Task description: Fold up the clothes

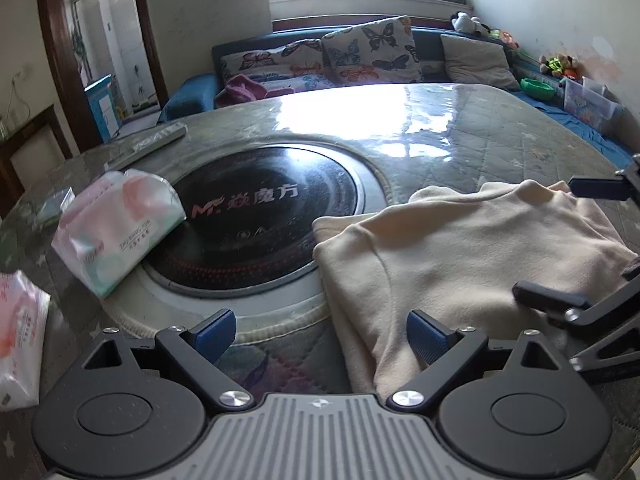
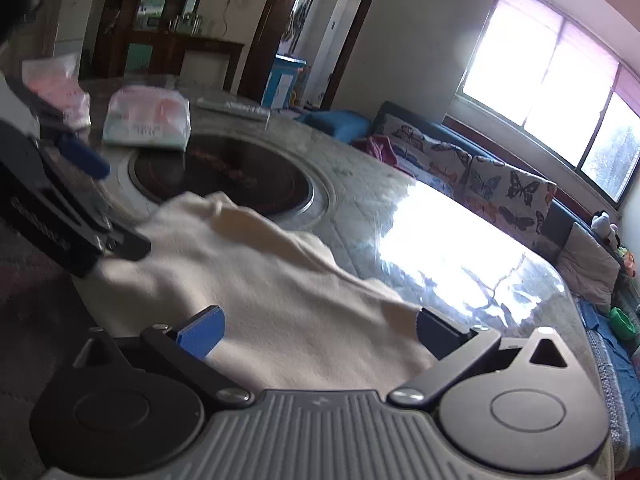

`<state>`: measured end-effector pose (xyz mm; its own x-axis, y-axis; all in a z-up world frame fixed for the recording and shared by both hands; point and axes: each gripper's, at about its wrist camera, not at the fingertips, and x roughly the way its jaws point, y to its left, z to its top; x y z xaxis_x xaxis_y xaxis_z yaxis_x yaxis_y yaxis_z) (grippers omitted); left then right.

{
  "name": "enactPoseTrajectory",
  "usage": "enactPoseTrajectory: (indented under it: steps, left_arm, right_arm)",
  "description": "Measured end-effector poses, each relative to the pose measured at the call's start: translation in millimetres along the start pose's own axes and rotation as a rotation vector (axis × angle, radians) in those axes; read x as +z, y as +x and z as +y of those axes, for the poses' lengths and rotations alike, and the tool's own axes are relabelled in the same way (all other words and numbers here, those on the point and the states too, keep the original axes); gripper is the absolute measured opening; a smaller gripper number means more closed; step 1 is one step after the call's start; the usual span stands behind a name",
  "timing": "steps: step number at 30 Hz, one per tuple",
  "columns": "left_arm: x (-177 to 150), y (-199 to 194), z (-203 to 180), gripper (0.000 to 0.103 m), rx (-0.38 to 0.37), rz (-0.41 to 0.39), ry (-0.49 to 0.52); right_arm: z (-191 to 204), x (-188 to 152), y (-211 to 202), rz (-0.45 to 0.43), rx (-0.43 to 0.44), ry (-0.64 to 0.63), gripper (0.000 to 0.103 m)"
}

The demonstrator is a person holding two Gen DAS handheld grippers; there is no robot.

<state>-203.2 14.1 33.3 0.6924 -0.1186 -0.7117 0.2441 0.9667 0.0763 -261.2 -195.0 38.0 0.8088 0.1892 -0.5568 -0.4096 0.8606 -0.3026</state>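
Observation:
A cream garment [image 1: 460, 260] lies folded on the quilt-covered table [image 1: 500, 144], right of the round black hob. My left gripper [image 1: 322, 336] stands open at the garment's left edge; its right blue pad hovers over the cloth and nothing is pinched. In the right wrist view the same garment [image 2: 280, 300] spreads under my right gripper [image 2: 318, 334], whose jaws are wide apart above the fabric without pressing on it. Each gripper shows in the other's view: the right gripper [image 1: 572, 240] over the garment's far side, the left gripper [image 2: 104, 204] at its near-left corner.
A round black hob [image 1: 264, 216] is set into the table's middle. A tissue pack [image 1: 116, 228] leans on its left rim, another pack [image 1: 20, 336] lies at the left edge, and a remote [image 1: 148, 144] sits behind. A sofa with butterfly cushions [image 1: 360, 52] lines the window wall.

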Motion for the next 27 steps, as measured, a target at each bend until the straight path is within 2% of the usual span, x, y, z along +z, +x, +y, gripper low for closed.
enactPoseTrajectory:
  steps: [6, 12, 14, 24, 27]
  left_arm:
    - [-1.7, 1.6, 2.5, 0.095, 0.004, 0.008, -0.015]
    - [-1.8, -1.6, 6.2, 0.095, 0.006, 0.000, -0.025]
    - [-0.9, -1.6, 7.9, 0.095, 0.010, -0.001, -0.034]
    - [3.5, -1.0, 16.8, 0.095, 0.034, -0.003, -0.062]
    - [5.7, -0.6, 25.0, 0.094, 0.046, 0.000, -0.091]
  right_arm:
    - [18.3, -1.4, 10.0, 0.027, 0.053, -0.036, 0.103]
    - [15.2, 7.7, -6.5, 0.003, 0.092, -0.038, 0.102]
    - [18.9, 8.9, -9.9, 0.004, 0.117, -0.056, 0.096]
    - [38.4, 8.7, -23.7, 0.003, 0.210, -0.141, 0.090]
    - [45.0, 11.0, -26.1, -0.009, 0.226, -0.187, 0.084]
